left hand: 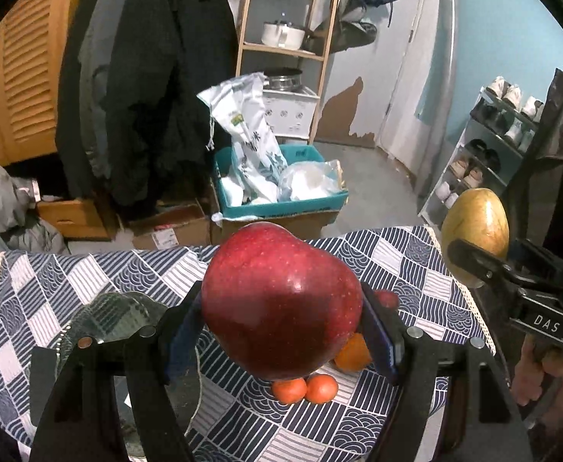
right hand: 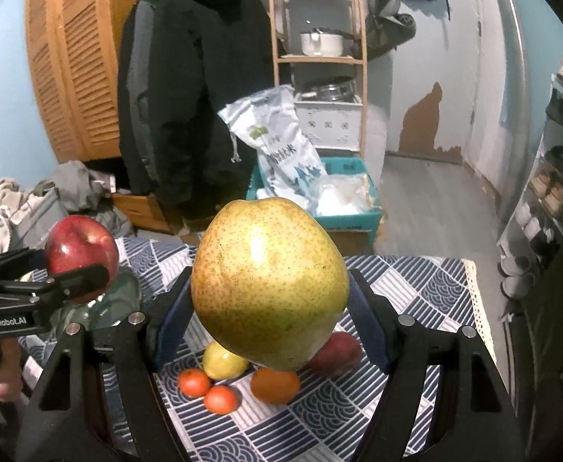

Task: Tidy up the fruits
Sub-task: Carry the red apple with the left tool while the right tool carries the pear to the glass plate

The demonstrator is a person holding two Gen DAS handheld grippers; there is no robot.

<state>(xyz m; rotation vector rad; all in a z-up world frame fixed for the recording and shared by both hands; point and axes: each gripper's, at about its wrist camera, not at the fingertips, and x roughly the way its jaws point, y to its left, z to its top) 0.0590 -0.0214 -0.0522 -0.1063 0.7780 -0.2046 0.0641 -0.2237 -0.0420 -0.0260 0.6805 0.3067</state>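
Note:
My left gripper point(left hand: 281, 327) is shut on a red apple point(left hand: 281, 300) and holds it above the patterned table; it also shows at the left of the right wrist view point(right hand: 81, 254). My right gripper point(right hand: 269, 319) is shut on a yellow-green pear point(right hand: 268, 283), also seen at the right of the left wrist view point(left hand: 475, 227). Below on the cloth lie two small tomatoes point(right hand: 193, 382), an orange point(right hand: 275, 385), a small yellow fruit point(right hand: 223, 364) and a red fruit point(right hand: 337, 350). A glass bowl point(left hand: 123, 315) sits at the left.
The table has a blue and white patterned cloth point(right hand: 416, 288). Behind it are cardboard boxes, a teal crate point(left hand: 281, 200) with bags, hanging coats, a wooden shelf point(left hand: 285, 46) and a shoe rack point(left hand: 489, 146) at the right.

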